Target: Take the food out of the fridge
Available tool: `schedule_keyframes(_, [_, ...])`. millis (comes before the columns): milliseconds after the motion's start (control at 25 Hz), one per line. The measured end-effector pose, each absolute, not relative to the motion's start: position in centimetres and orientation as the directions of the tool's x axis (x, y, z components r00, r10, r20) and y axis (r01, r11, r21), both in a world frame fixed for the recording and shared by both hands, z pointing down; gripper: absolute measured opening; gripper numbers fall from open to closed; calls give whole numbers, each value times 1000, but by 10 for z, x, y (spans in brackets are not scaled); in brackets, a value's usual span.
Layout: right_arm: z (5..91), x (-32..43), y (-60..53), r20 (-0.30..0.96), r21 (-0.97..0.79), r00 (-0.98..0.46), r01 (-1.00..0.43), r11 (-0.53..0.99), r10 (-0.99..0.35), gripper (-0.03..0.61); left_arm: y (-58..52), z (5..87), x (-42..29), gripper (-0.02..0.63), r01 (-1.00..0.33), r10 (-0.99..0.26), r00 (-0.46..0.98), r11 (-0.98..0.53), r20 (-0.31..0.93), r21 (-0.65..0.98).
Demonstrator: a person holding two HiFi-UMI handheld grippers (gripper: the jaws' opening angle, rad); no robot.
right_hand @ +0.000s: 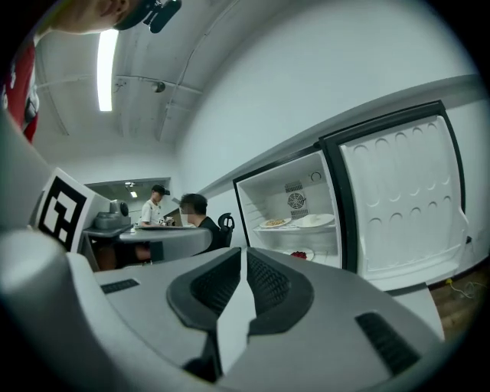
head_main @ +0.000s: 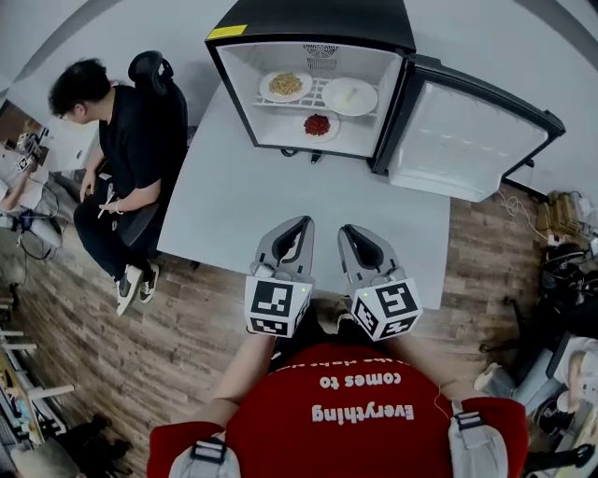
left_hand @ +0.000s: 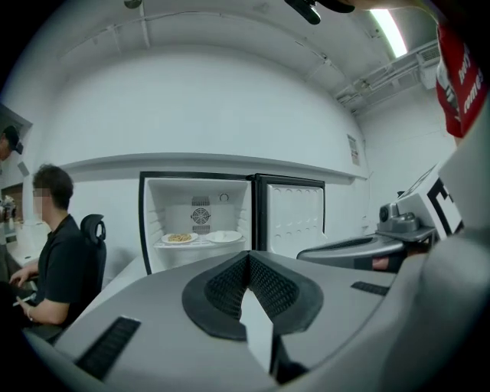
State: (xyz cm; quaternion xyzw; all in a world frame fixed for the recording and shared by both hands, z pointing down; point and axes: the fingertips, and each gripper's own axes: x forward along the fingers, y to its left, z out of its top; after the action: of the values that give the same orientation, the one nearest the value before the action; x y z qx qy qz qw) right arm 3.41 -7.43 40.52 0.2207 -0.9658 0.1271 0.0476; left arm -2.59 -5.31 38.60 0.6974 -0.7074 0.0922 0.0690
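Head view, food (head_main: 286, 85) in fridge (head_main: 313, 21), well beyond closed fingers (head_main: 297, 230)

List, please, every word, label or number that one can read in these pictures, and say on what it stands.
"Everything comes to": on the red shirt, upside down in the head view; the next line is too blurred.
The yellow label on the fridge: too small to read.
The wall sign: too small.

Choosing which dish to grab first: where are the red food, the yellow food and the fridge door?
red food (head_main: 318, 123): head view, middle of the heap, below the shelf.
yellow food (head_main: 286, 84): head view, middle of the heap, on the shelf.
fridge door (head_main: 464, 140): head view, white inner panel.
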Motion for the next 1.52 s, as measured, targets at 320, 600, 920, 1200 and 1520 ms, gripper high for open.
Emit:
schedule_keyframes(320, [411,-42,-96,185,-337,-865,-502,797,-466,15,-82,387,-109,-2,-992,-967,87,-105,239,-64])
schedule_keyframes(600, [425,-90,-119,211,-480,-838,-538,693,-504,48,-90,403,-162,-2,-985,-952,160,-172,263,-25])
schedule_keyframes(920, [475,-104,-196,266,-641,-816,-547,537,-514,69,-109,436,-189,-2,-980,-939,197,-186,282,65])
schedule_keyframes(1200, [547,-122,-272,294,-838,-846,-452,307,-444,111,-141,460,-195,-2,-963,-940,257,-231,225,136])
schedule_keyframes(1520, [623,-135,-353,351,-903,-822,-424,72,-449,123,-175,494,-167,-2,-947,-903,319,-298,288,115])
